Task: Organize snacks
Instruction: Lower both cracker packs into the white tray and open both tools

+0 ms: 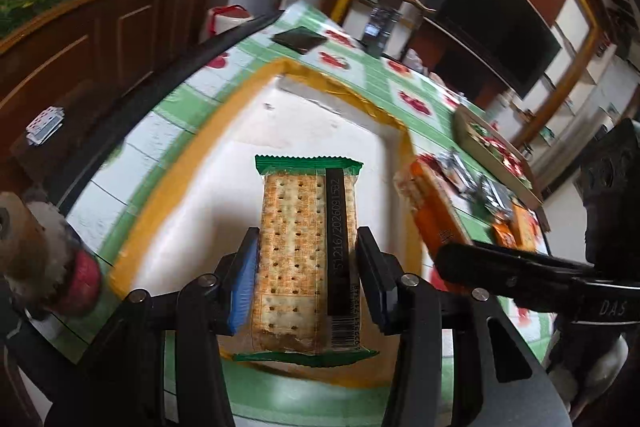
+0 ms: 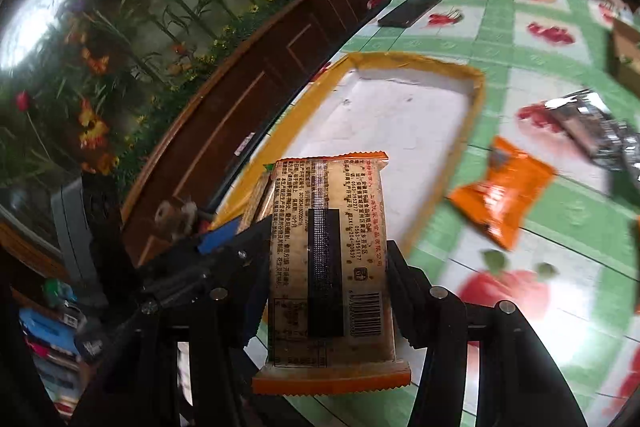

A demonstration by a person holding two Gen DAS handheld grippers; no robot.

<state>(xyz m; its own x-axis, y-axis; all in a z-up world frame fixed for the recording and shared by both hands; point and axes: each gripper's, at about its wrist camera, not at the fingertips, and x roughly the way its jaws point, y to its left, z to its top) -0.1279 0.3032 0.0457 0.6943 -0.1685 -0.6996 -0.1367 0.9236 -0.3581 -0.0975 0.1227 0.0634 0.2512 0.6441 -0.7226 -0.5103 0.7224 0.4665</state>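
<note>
You are early in the sort; the yellow-rimmed tray [image 1: 404, 143] looks bare, with loose packets [image 1: 492, 191] left on the tablecloth [image 2: 520, 39]; your left gripper [image 1: 306, 247] pinches a green-edged cracker pack [image 1: 308, 227] above the tray; your right gripper [image 2: 328, 259] clamps an orange-edged pack [image 2: 328, 247] beside it; both tilt downward.

A dark wooden cabinet [image 1: 100, 27] stood beneath a flower mural [image 2: 120, 27]; a black television [image 1: 492, 27] hung opposite.
</note>
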